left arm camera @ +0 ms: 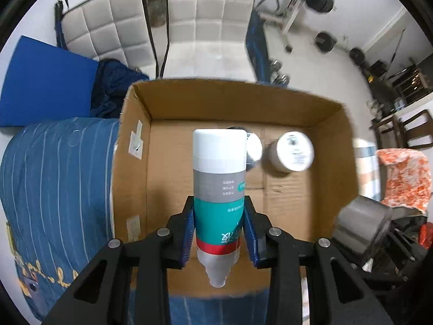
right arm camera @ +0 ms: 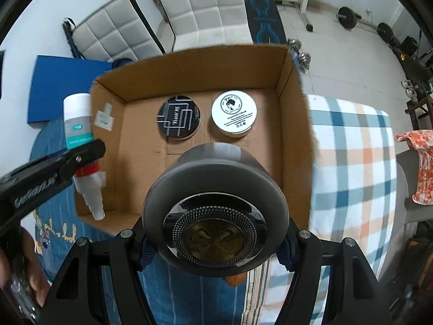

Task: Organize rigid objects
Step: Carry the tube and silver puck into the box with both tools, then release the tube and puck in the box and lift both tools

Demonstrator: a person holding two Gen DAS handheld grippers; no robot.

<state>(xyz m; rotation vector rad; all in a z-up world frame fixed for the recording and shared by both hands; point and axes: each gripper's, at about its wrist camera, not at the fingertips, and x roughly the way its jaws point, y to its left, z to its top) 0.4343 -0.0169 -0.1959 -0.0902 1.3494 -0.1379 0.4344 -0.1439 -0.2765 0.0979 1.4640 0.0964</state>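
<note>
My left gripper jaws pinch the bottle, cap pointing away over the box, while right gripper jaws clamp the canister.

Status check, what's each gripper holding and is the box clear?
Left gripper shut on teal spray bottle. Right gripper shut on grey hair dryer. Cardboard box holds black tin, white cream jar.
</note>
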